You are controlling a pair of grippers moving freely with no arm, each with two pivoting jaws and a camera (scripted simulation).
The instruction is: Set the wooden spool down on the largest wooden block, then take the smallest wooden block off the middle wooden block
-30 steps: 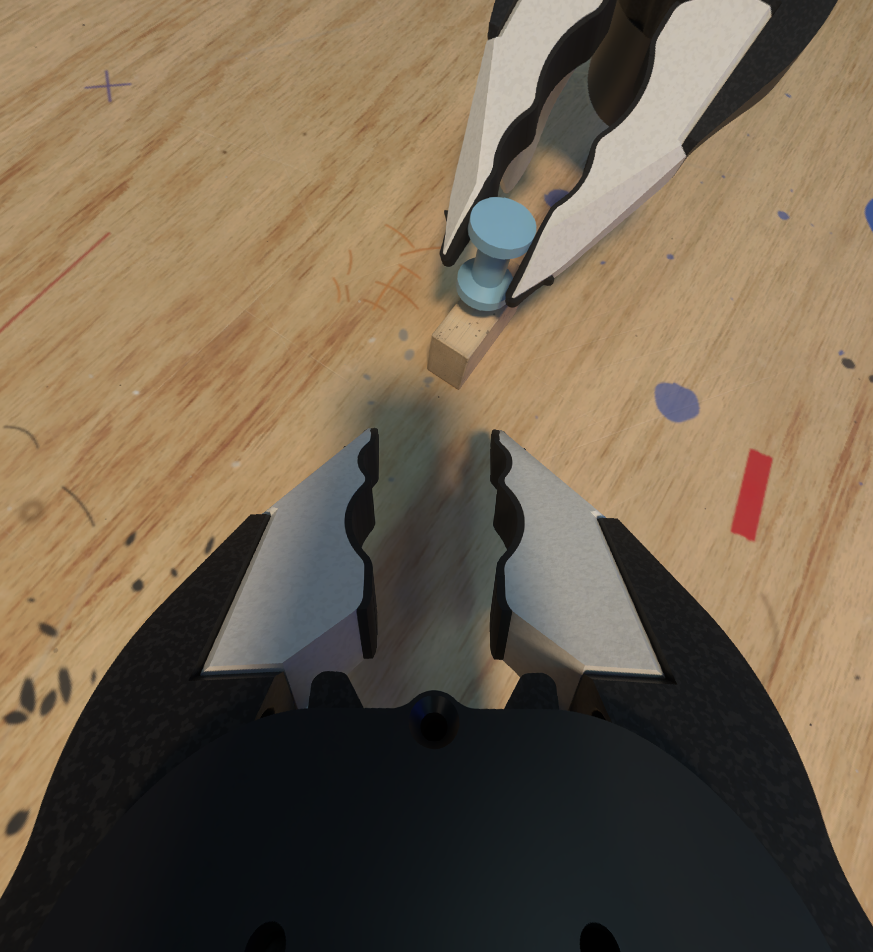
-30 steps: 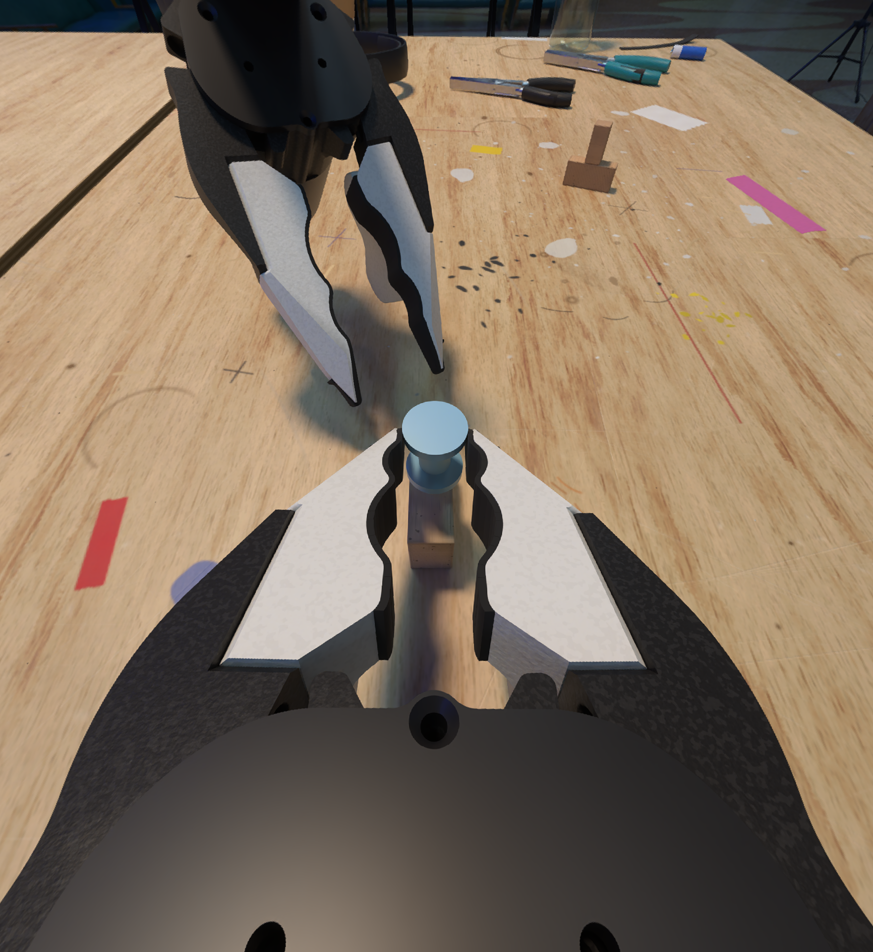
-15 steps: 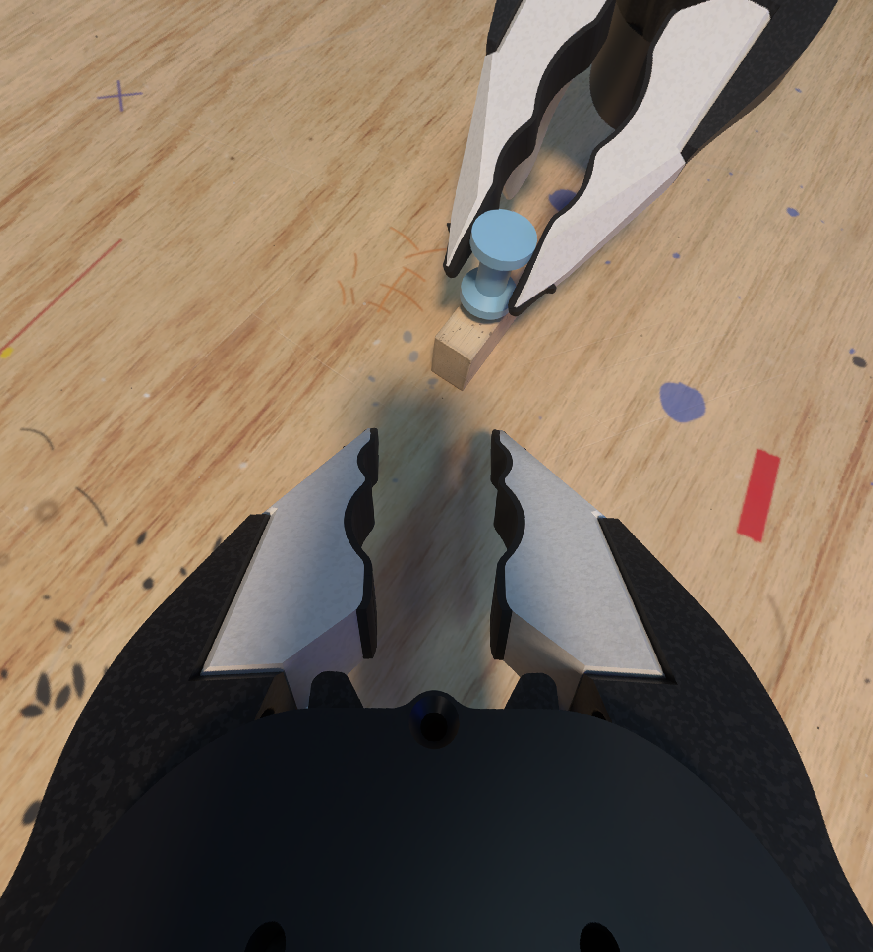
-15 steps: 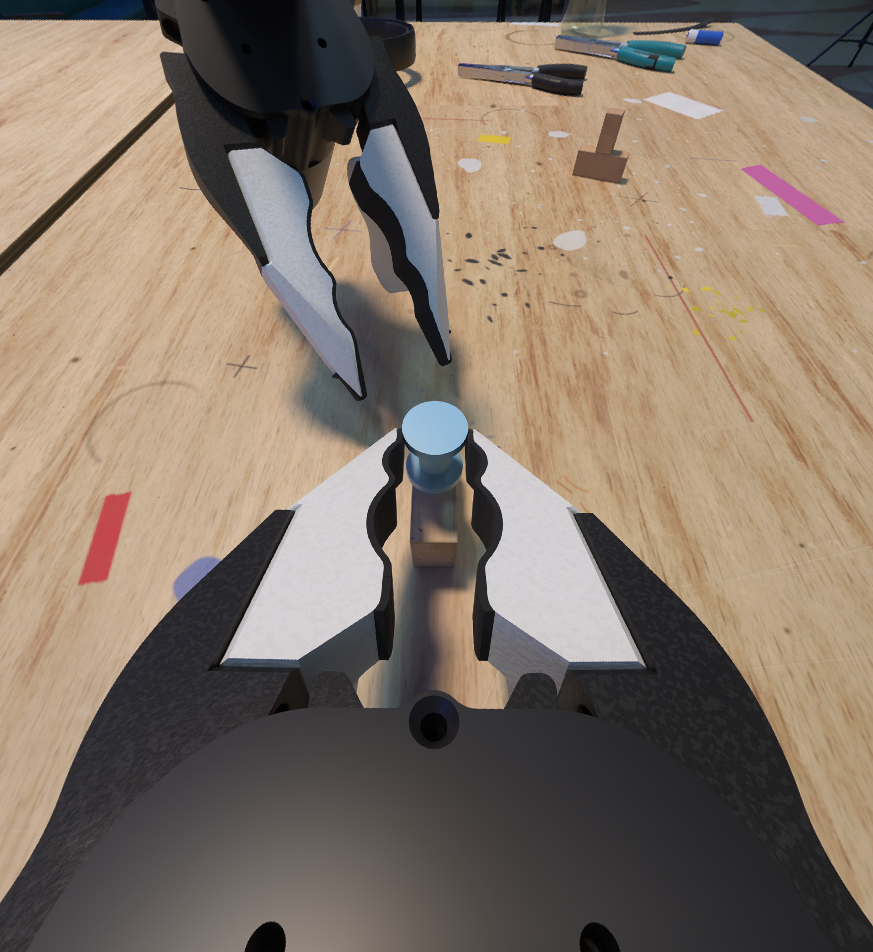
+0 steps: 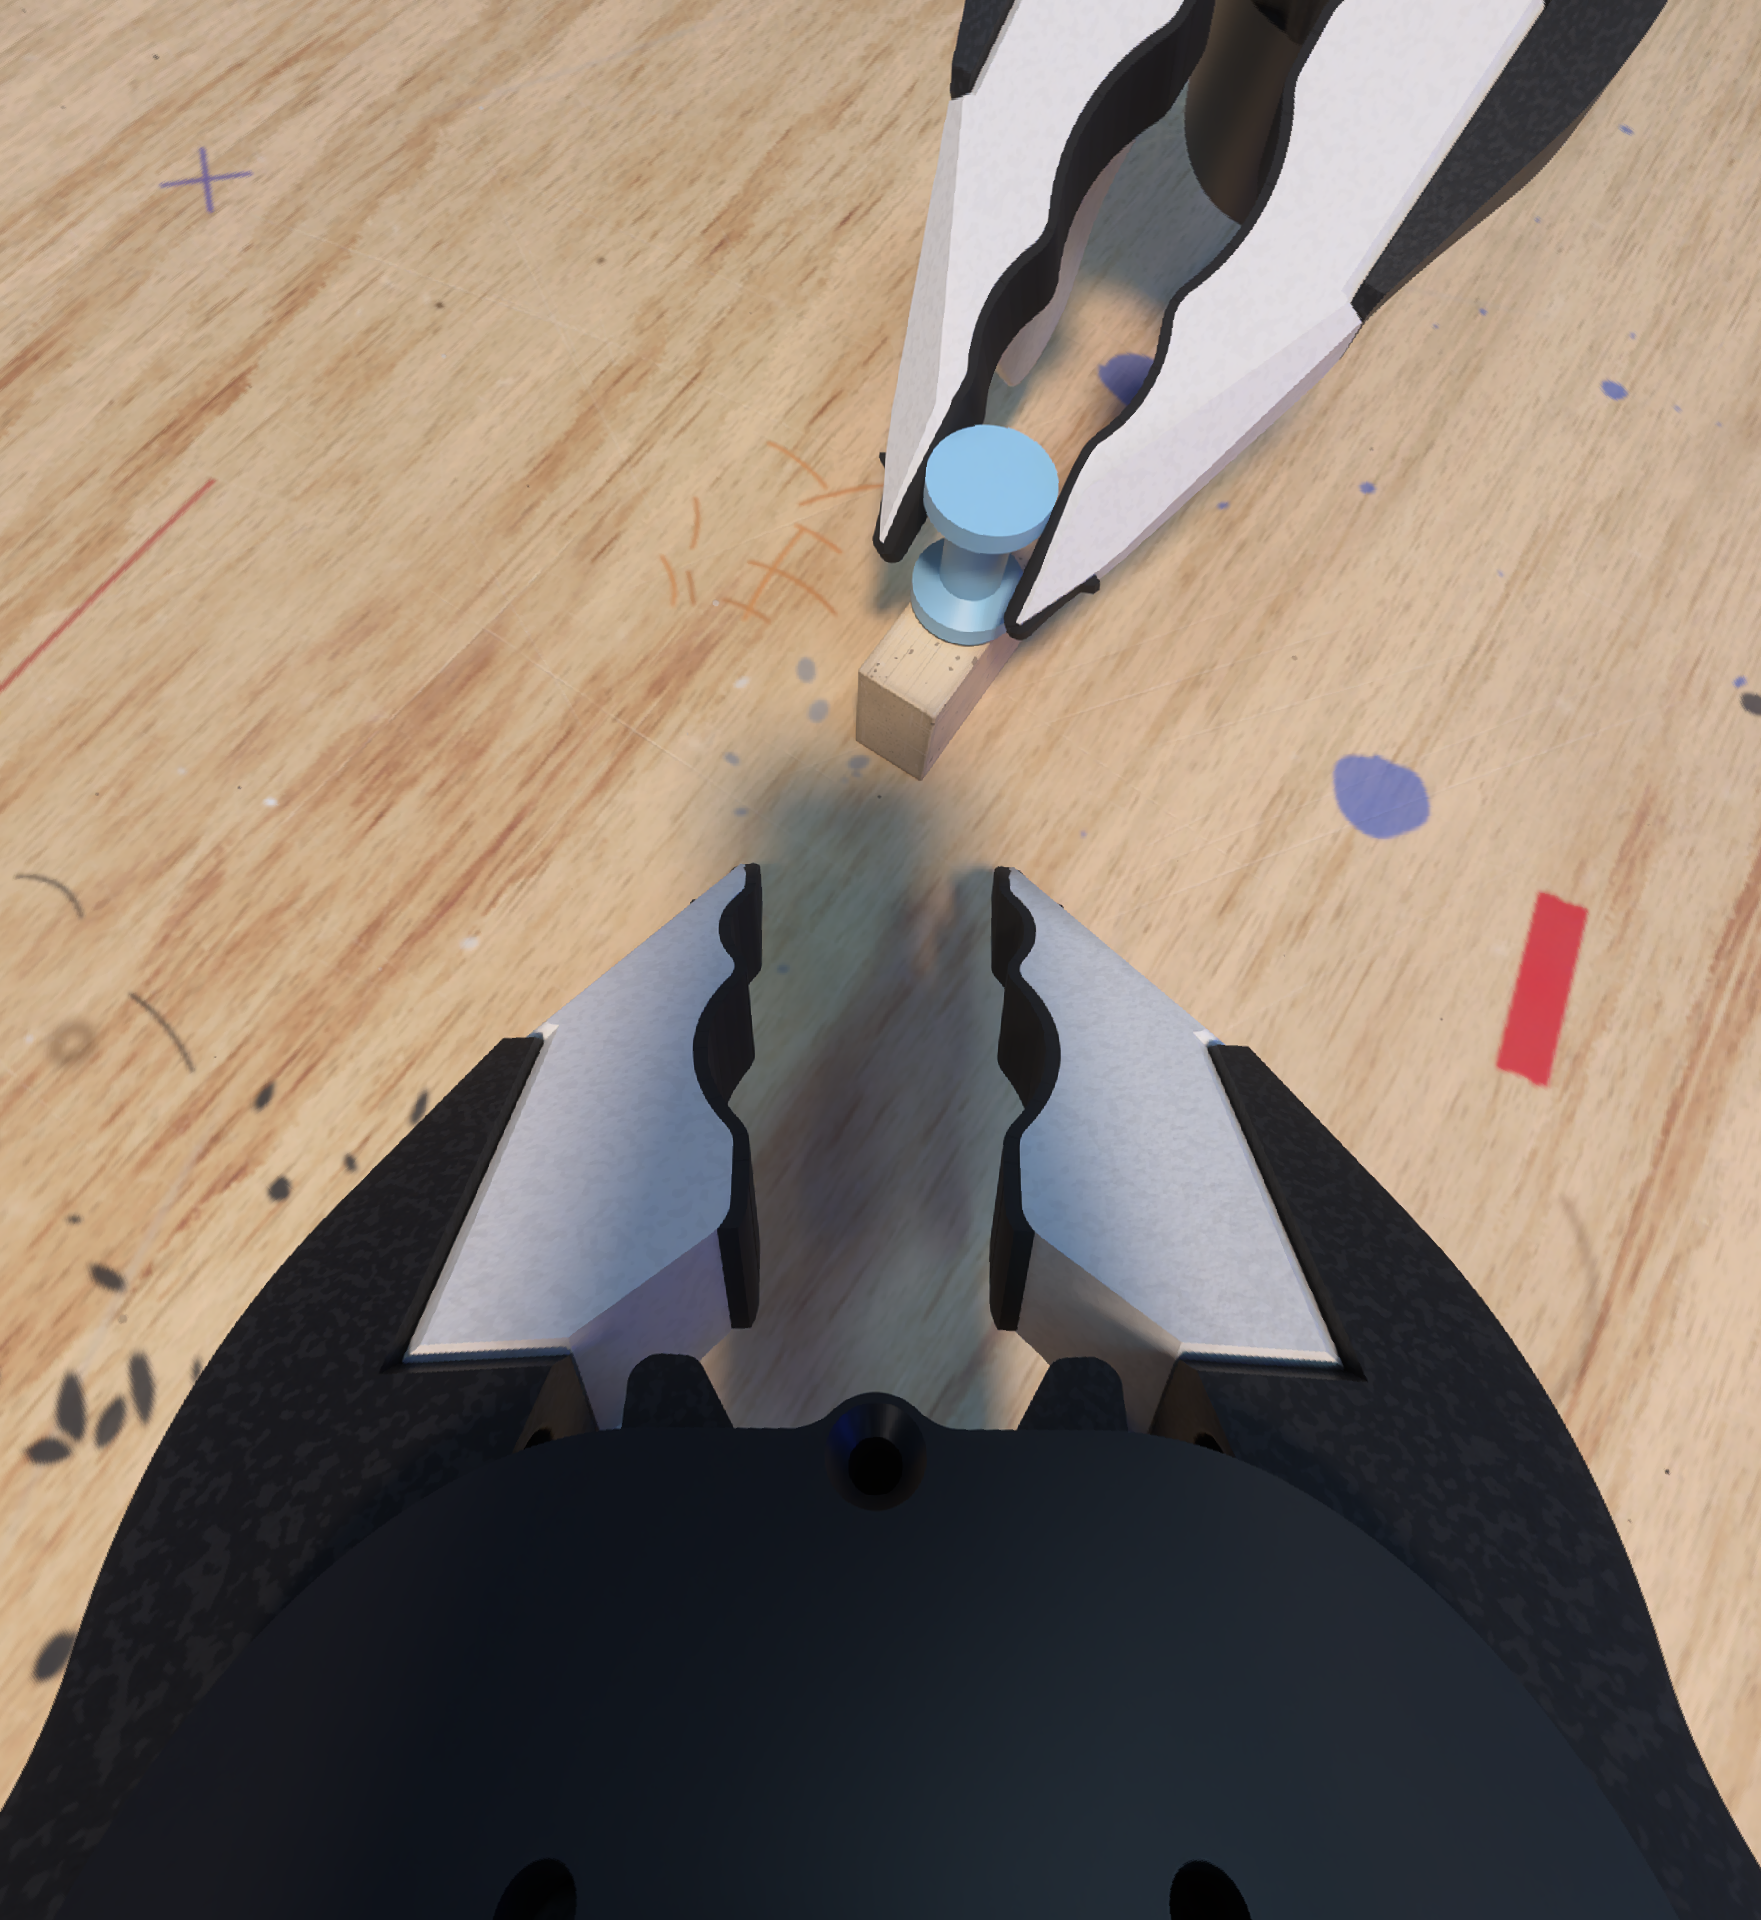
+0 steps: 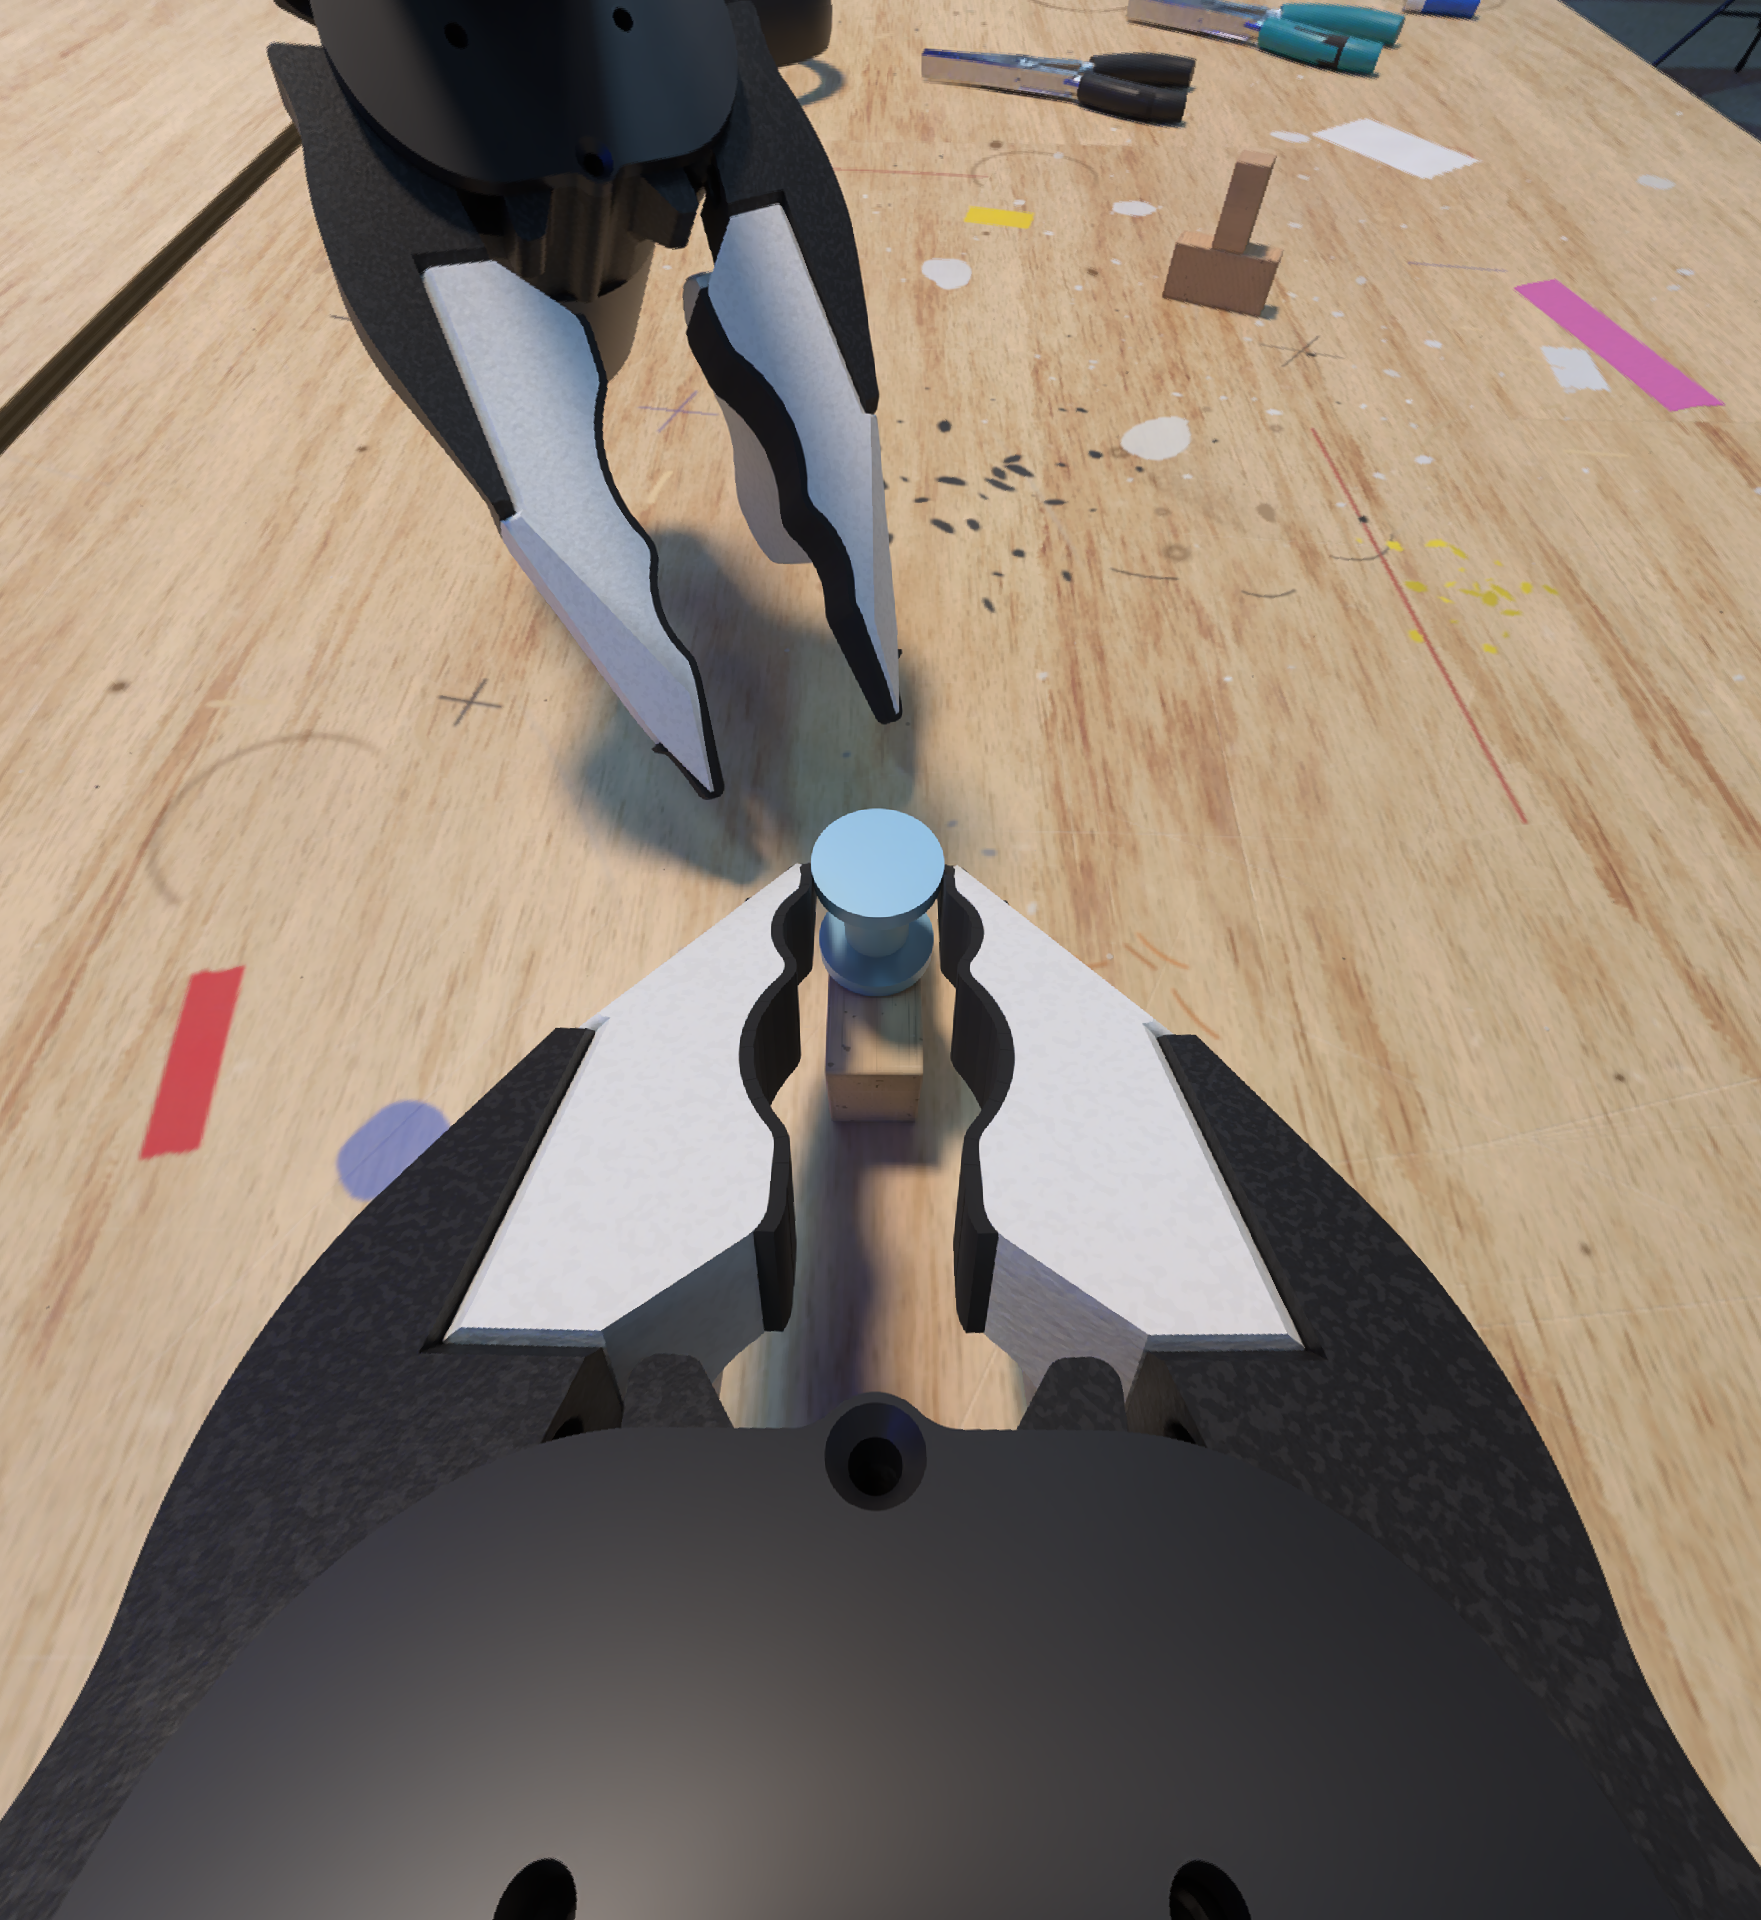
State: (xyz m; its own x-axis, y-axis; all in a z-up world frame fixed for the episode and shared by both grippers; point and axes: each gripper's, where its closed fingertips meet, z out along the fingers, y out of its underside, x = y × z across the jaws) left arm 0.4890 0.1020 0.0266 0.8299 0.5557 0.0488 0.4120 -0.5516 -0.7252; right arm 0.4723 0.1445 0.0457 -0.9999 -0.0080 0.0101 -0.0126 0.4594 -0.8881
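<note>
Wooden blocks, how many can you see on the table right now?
3: a pale block under the blue spool, and far off, a small upright block on a darker block.

Paint-flecked wooden bench [image 6: 1478, 935], pale block [image 6: 874, 1081], brown blocks [image 6: 1221, 272], perhaps pliers [image 6: 1063, 78]

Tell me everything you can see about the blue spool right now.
The spool is pale blue with a smooth, matte painted look: two round discs joined by a narrower neck. It stands upright, its lower disc resting on one end of a light wooden block that lies on the table. The right gripper has its fingers on either side of the top disc, apparently holding it. The left gripper hangs open, apart.
</note>
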